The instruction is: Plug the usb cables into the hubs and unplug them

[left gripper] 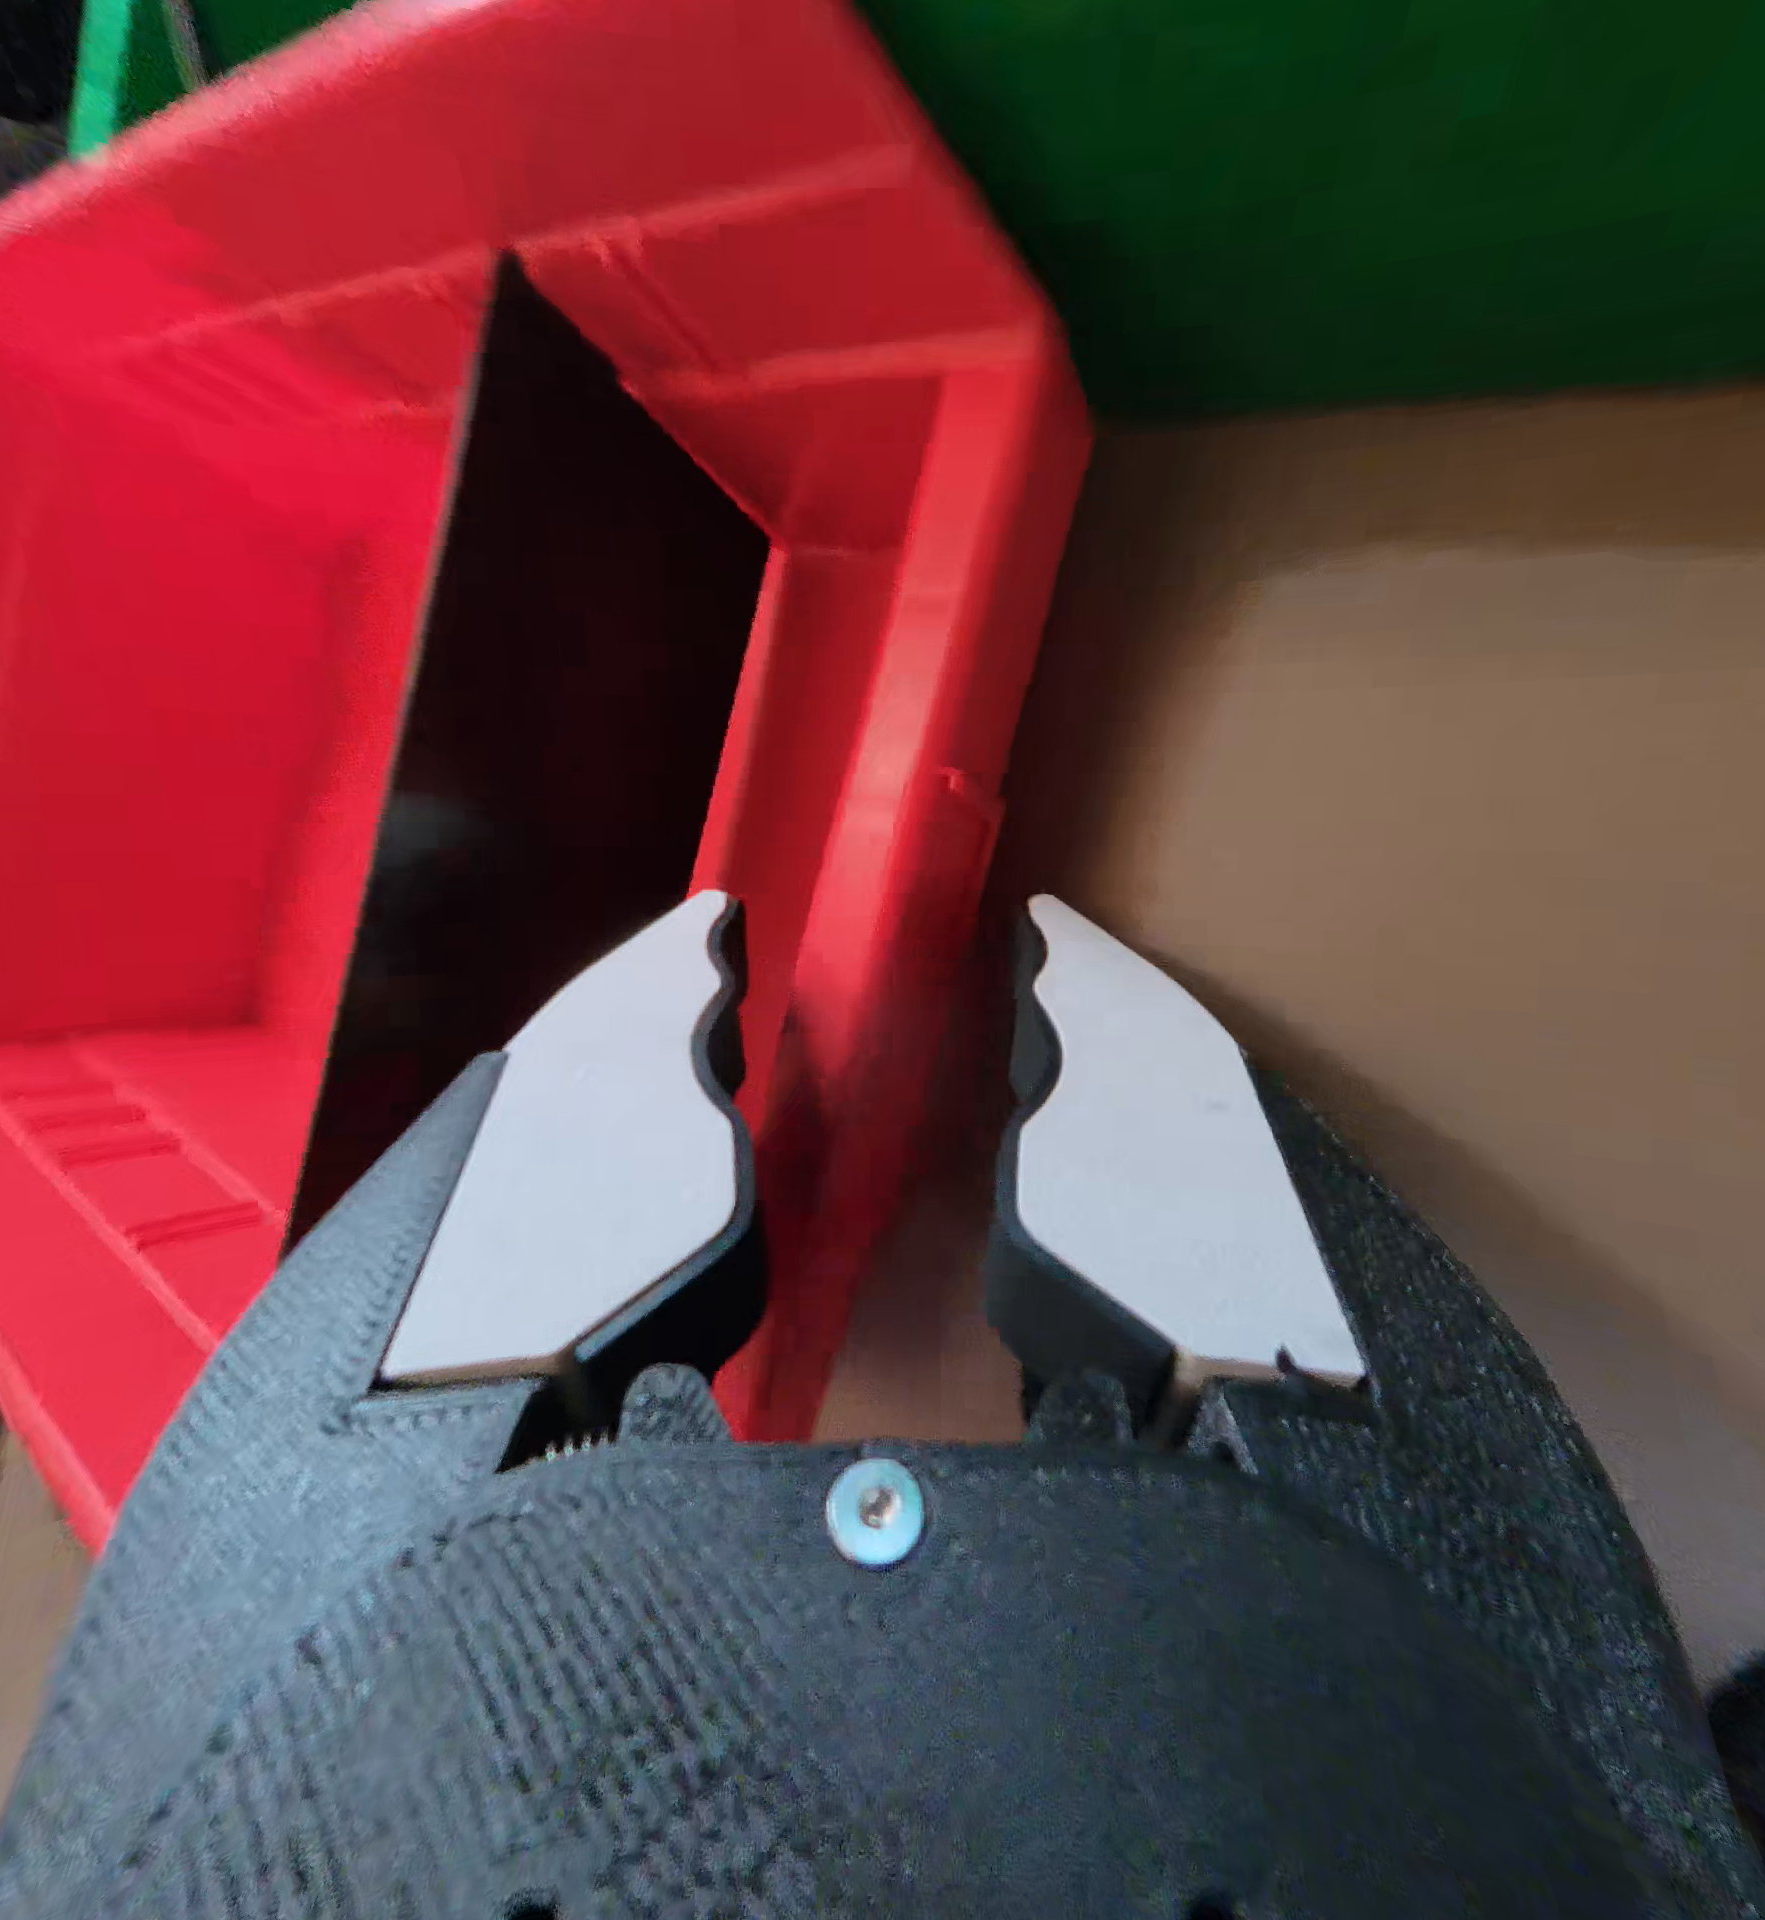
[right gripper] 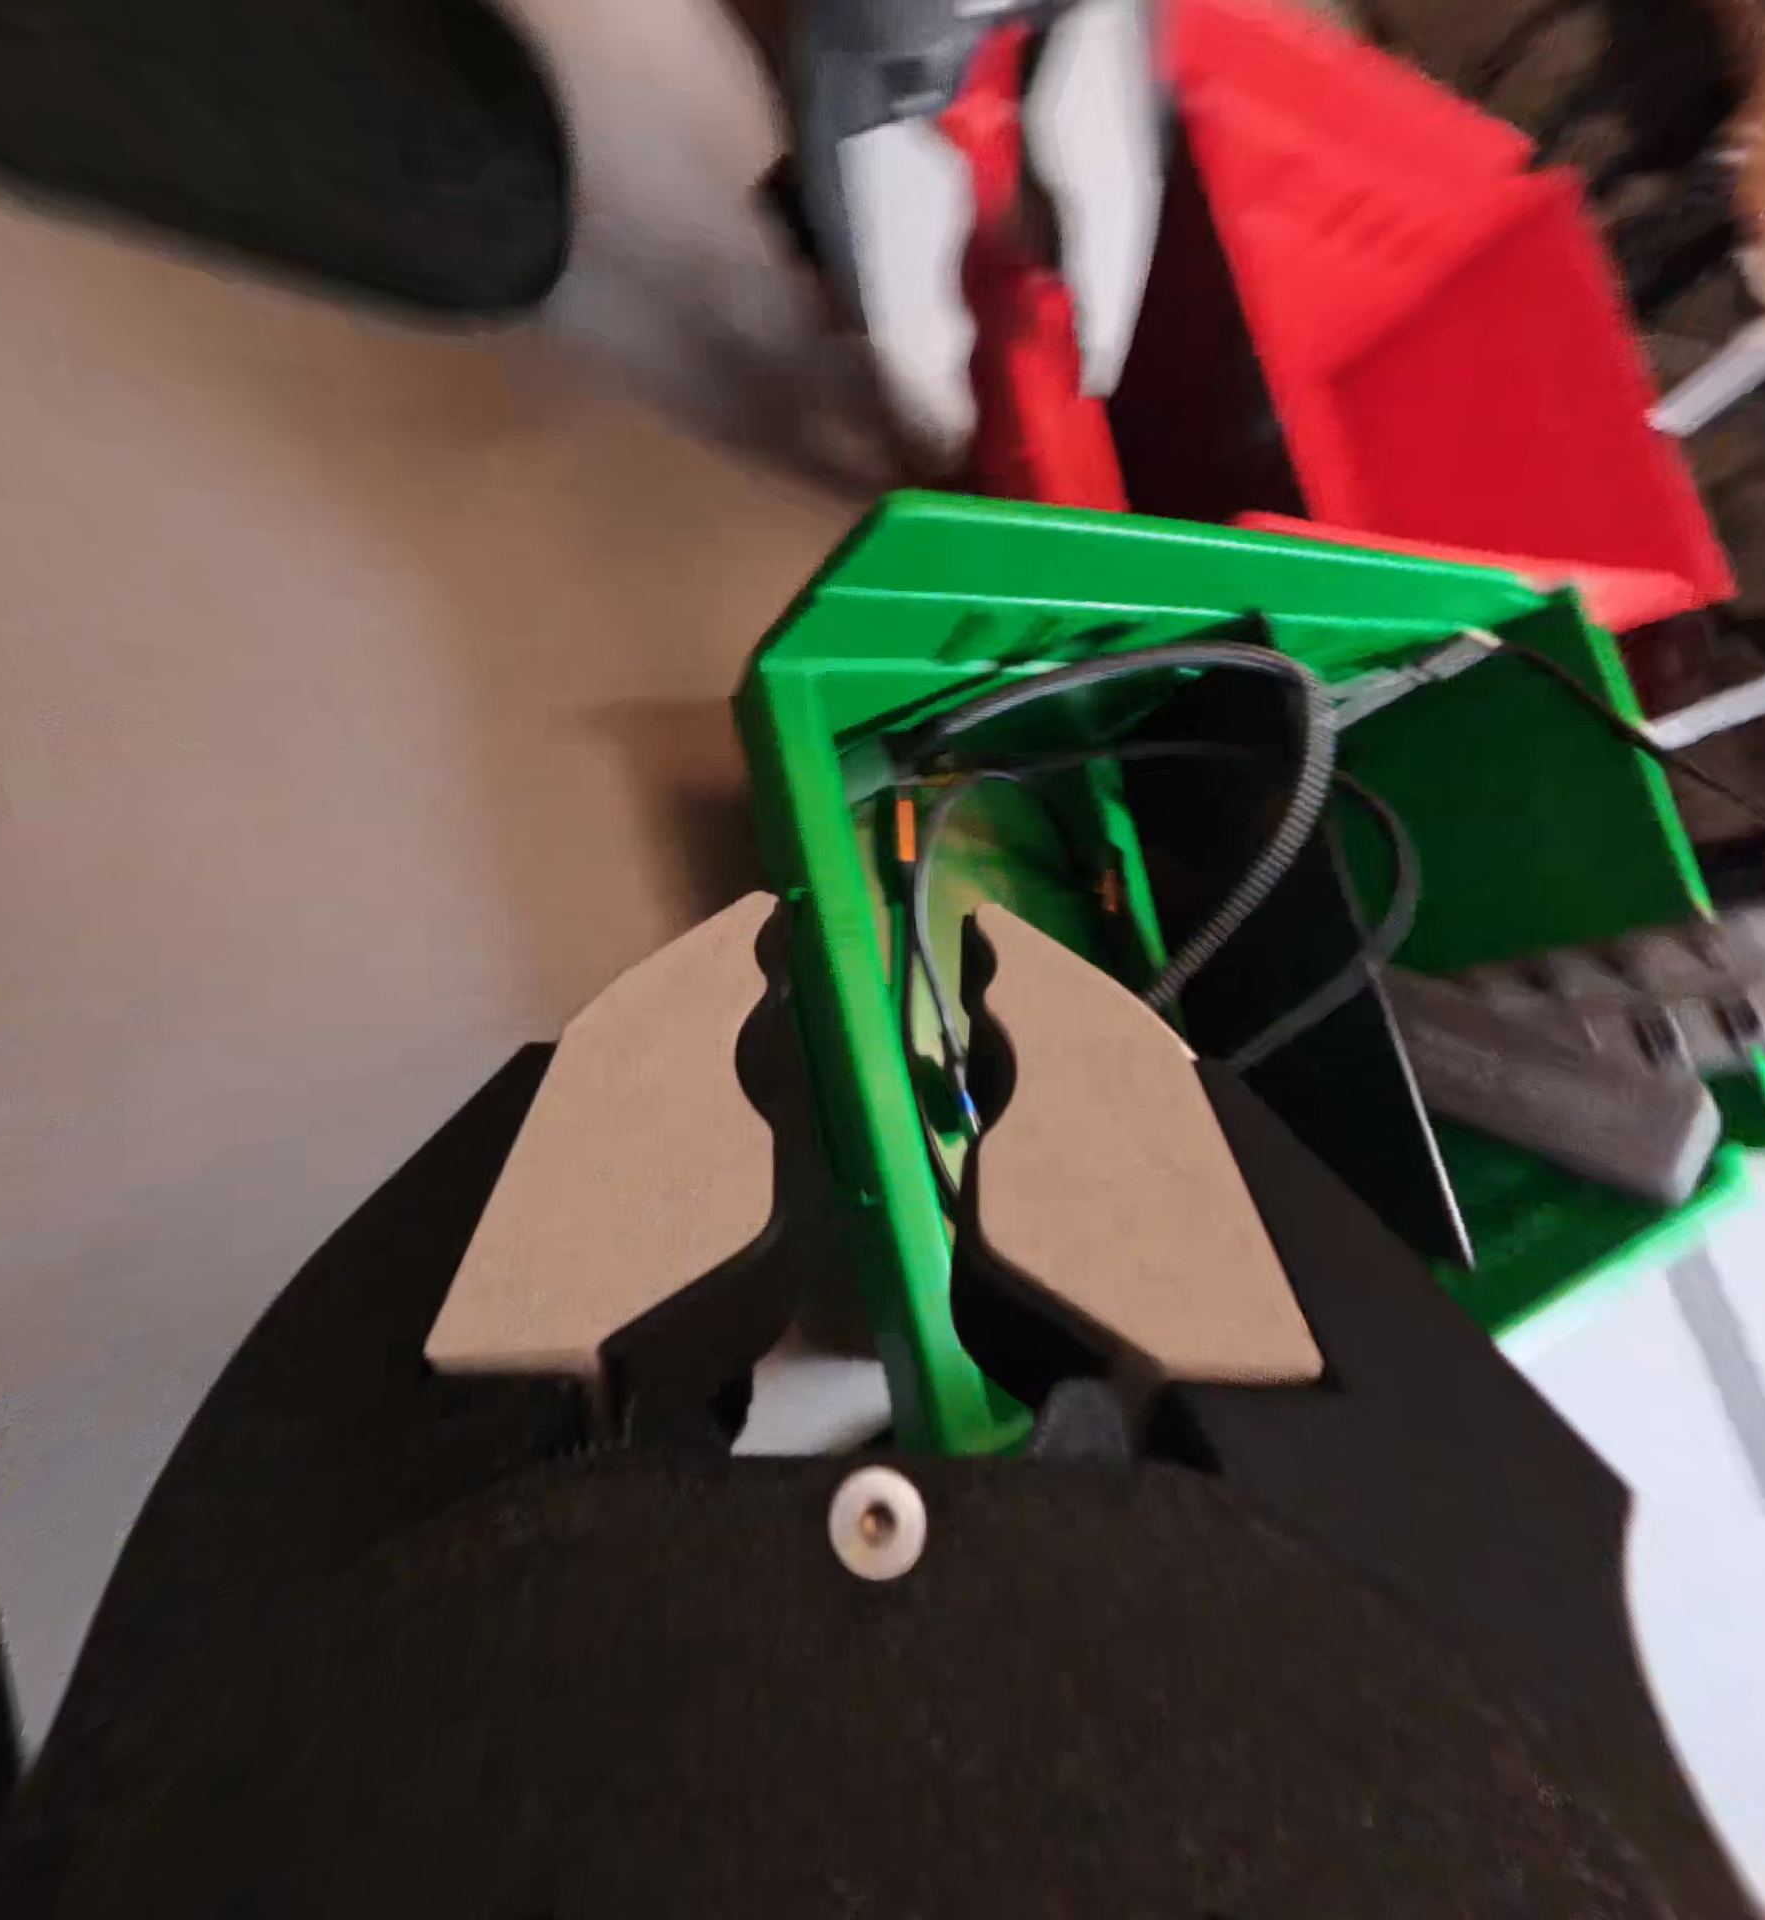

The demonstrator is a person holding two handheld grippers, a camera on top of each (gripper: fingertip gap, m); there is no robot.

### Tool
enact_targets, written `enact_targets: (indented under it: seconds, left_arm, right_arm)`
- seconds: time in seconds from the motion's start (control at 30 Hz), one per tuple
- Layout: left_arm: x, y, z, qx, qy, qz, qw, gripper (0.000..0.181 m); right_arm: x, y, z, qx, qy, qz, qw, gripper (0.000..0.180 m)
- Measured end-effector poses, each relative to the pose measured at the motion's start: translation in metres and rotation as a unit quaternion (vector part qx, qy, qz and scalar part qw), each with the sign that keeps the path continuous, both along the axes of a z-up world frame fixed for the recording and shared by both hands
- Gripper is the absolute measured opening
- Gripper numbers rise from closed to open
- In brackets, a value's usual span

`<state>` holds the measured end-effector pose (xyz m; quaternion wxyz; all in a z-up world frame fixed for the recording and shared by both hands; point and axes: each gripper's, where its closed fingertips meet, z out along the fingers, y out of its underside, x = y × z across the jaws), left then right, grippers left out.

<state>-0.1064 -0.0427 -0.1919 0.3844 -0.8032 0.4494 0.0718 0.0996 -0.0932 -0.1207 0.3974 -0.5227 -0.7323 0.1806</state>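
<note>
The usb cables [right gripper: 1304, 831] lie in the middle of the right wrist view, looped dark and thin inside a green bin [right gripper: 1512, 790], one of them braided. A grey bar with a row of sockets, most likely one of the hubs [right gripper: 1543, 1091], rests in the same bin at centre right, blurred; I cannot tell whether any cable is plugged into it. A black divider panel [right gripper: 1325, 1039] stands upright between cables and hub.

The right gripper [right gripper: 878, 925] straddles the near green wall at lower centre, one finger outside, one inside. The jaws are close on the wall, but whether they actually pinch it I cannot tell. The left gripper [left gripper: 883, 914] sits at lower centre of its own view with its jaws apart, astride the right-hand wall of a red bin [left gripper: 182, 644] without visibly pressing it. That bin shows only a black divider [left gripper: 566, 675] and bare red floor; no cable or hub is visible in it.

Judging by this, the step in hand is handling or steadying the two bins, with plugging not yet begun. The next move likely calls for freeing a claw from its wall, reaching into the green bin, and picking out one connector end without snagging the loops.
</note>
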Motion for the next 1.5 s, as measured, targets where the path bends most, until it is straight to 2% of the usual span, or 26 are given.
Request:
enact_targets:
  seconds: [0.1,0.2,0.3,0.37,0.47,0.63,0.9,1.0,1.1,1.3,1.5]
  left_arm:
    - [0.03,-0.024,0.028,0.014,-0.144,0.026,0.989,0.051]
    - [0.067,-0.049,0.045,-0.006,-0.296,0.058,0.953,0.052]
    - [0.1,-0.06,0.048,-0.015,-0.389,0.102,0.916,0.052]
    - [0.114,-0.054,0.043,-0.007,-0.412,0.143,0.9,0.054]
    - [0.126,-0.034,0.04,0.02,-0.423,0.196,0.885,0.051]
    - [0.126,-0.011,0.035,0.066,-0.402,0.236,0.882,0.039]
    - [0.131,-0.008,0.048,0.11,-0.373,0.245,0.888,0.025]
    - [0.139,-0.015,0.065,0.123,-0.374,0.232,0.889,0.025]
    - [0.133,-0.027,0.097,0.147,-0.379,0.224,0.886,0.025]
    - [0.08,-0.069,0.171,0.219,-0.341,0.248,0.88,0.023]
    - [-0.009,-0.13,0.201,0.252,-0.301,0.33,0.859,0.024]
  right_arm:
    - [0.04,0.037,0.033,-0.055,0.137,-0.148,0.978,0.035]
    - [0.086,0.074,0.033,-0.075,0.237,-0.299,0.921,0.038]
    - [0.093,0.085,0.005,-0.109,0.252,-0.359,0.892,0.046]
    - [0.084,0.093,-0.012,-0.123,0.233,-0.385,0.885,0.048]
    - [0.074,0.111,-0.026,-0.126,0.211,-0.419,0.874,0.04]
    - [0.07,0.119,-0.03,-0.148,0.234,-0.435,0.857,0.019]
    - [0.087,0.11,-0.024,-0.094,0.248,-0.456,0.849,0.014]
    - [0.094,0.101,-0.004,-0.081,0.25,-0.45,0.853,0.015]
    - [0.087,0.088,0.034,-0.061,0.262,-0.427,0.863,0.017]
    - [0.025,0.06,0.106,-0.041,0.301,-0.356,0.884,0.017]
    - [-0.086,0.028,0.132,-0.086,0.301,-0.261,0.913,0.017]
